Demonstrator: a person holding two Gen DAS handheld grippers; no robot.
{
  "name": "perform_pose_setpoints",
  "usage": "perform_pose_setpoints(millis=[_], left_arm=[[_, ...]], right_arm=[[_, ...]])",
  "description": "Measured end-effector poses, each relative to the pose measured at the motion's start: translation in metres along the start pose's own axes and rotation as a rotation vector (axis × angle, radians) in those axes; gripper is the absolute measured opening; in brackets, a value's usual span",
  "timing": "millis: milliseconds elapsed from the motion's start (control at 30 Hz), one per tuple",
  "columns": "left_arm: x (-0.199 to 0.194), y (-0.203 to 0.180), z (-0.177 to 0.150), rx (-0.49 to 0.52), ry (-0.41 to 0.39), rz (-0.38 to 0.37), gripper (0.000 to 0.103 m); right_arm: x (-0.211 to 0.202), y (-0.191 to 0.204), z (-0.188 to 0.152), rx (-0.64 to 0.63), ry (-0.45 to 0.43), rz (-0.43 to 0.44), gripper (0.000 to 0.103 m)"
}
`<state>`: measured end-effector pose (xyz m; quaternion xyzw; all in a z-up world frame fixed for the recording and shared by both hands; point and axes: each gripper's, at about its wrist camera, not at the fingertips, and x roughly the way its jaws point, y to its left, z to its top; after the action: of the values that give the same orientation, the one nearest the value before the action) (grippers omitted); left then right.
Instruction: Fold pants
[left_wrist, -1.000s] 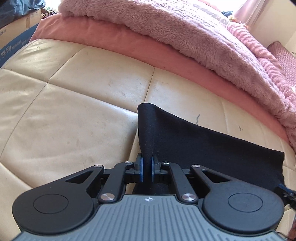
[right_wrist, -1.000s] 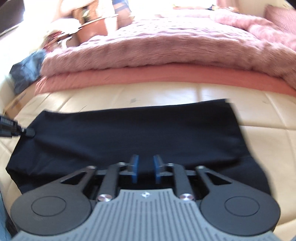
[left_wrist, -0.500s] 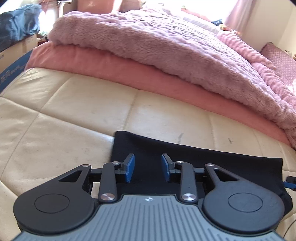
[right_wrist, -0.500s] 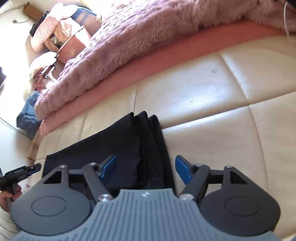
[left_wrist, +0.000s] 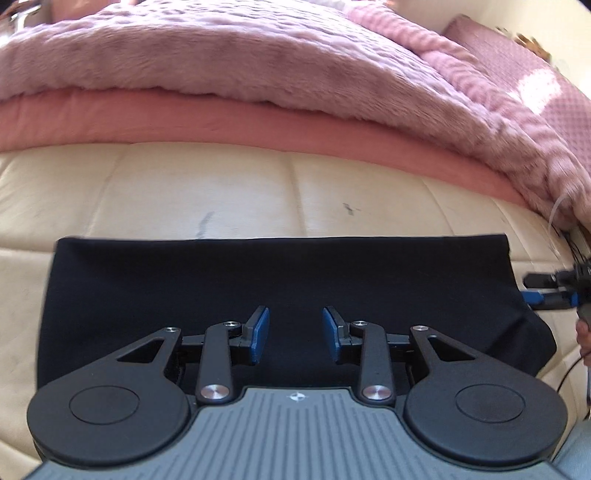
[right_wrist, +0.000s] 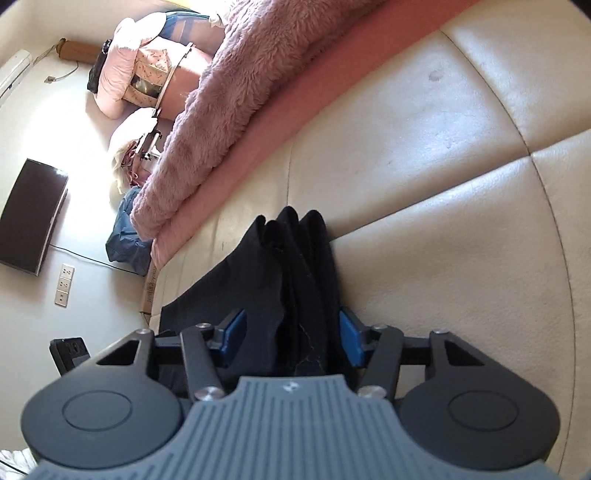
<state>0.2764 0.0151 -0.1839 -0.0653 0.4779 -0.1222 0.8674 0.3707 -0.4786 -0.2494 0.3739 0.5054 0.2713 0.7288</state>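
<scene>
The black pants (left_wrist: 258, 273) lie folded into a flat rectangle on the cream leather surface (left_wrist: 221, 184). My left gripper (left_wrist: 294, 338) is open and empty, above the near middle of the pants. In the right wrist view the pants (right_wrist: 295, 280) show their layered right end. My right gripper (right_wrist: 290, 338) is open, with its blue pads on either side of that stacked end, apart from it or just touching. The right gripper also shows at the right edge of the left wrist view (left_wrist: 550, 291).
A fluffy pink blanket (left_wrist: 258, 66) over a pink sheet (left_wrist: 184, 122) lies along the far side of the surface. In the right wrist view a dark screen (right_wrist: 33, 218), wall sockets (right_wrist: 64, 284) and a blue bundle (right_wrist: 127, 243) are off the left.
My left gripper let go of the left end of the pants, opened and moved over the middle of the fold. My right gripper swung to the right end and straddles its layers.
</scene>
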Motion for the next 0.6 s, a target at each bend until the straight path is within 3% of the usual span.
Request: perform_pose_setpoints(millis=[133,200,267,467,600], left_arm=[[0.016,-0.021,0.011,0.077,-0.006,0.012,0.036],[0.023,-0.027,0.016,0.114,-0.021,0.029,0.033],[0.031,-0.032,0.023,0.146,-0.025,0.032,0.026],[0.057,-0.052,0.033,0.306,-0.023,0.066,0.021],[0.066,-0.061,0.034,0.386,-0.042,0.084,0.021]], right_arm=[[0.015,0.006,0.001,-0.029,0.001,0.029,0.049],[0.019,0.007,0.000,-0.043,0.001,-0.016,0.015],[0.018,0.007,-0.002,-0.038,-0.009,-0.014,0.014],[0.003,0.042,-0.003,-0.074,-0.036,-0.025,0.013],[-0.001,0.070,0.001,-0.037,-0.027,-0.092,0.012]])
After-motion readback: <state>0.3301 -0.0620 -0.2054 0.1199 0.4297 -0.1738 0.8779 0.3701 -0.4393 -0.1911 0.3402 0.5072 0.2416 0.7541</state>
